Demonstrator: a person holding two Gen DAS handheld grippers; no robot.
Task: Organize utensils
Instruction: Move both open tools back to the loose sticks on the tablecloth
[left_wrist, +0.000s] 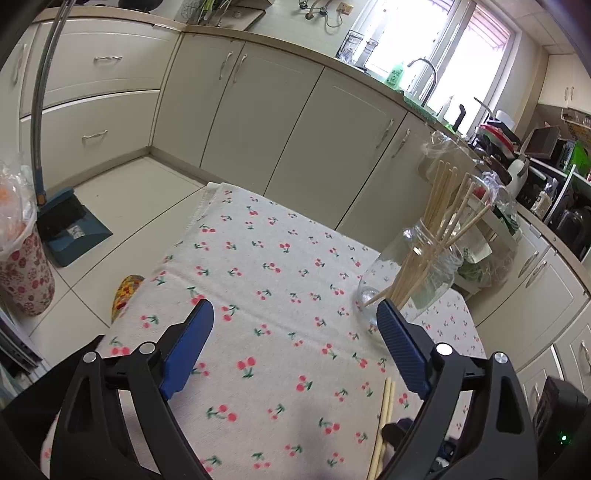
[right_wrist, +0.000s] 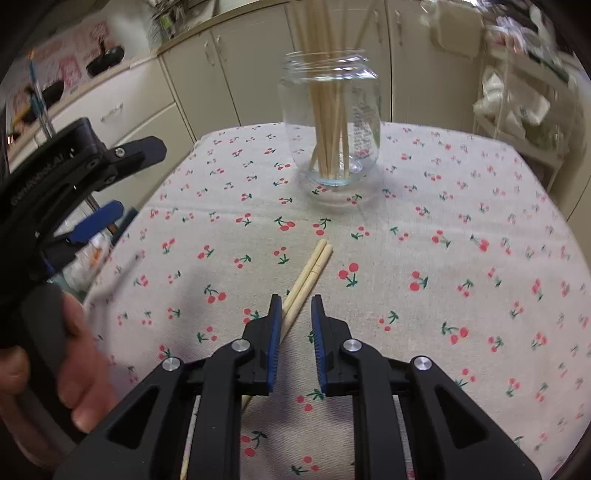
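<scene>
A pair of wooden chopsticks (right_wrist: 310, 271) lies side by side on the cherry-print tablecloth (right_wrist: 461, 229). My right gripper (right_wrist: 294, 304) is open just above them, its left finger over their near part. A clear glass jar (right_wrist: 330, 122) holding several chopsticks stands upright further back. In the left wrist view the jar (left_wrist: 417, 273) is at the right, and the loose pair (left_wrist: 385, 417) lies at the bottom right. My left gripper (left_wrist: 295, 314) is wide open and empty above the cloth. It also shows at the left of the right wrist view (right_wrist: 107, 184).
Cream kitchen cabinets (left_wrist: 258, 122) run behind the table. A dustpan and broom (left_wrist: 70, 225) stand on the tiled floor at left, beside a floral bin (left_wrist: 22, 273). A cluttered rack (right_wrist: 517, 99) stands at the right past the table.
</scene>
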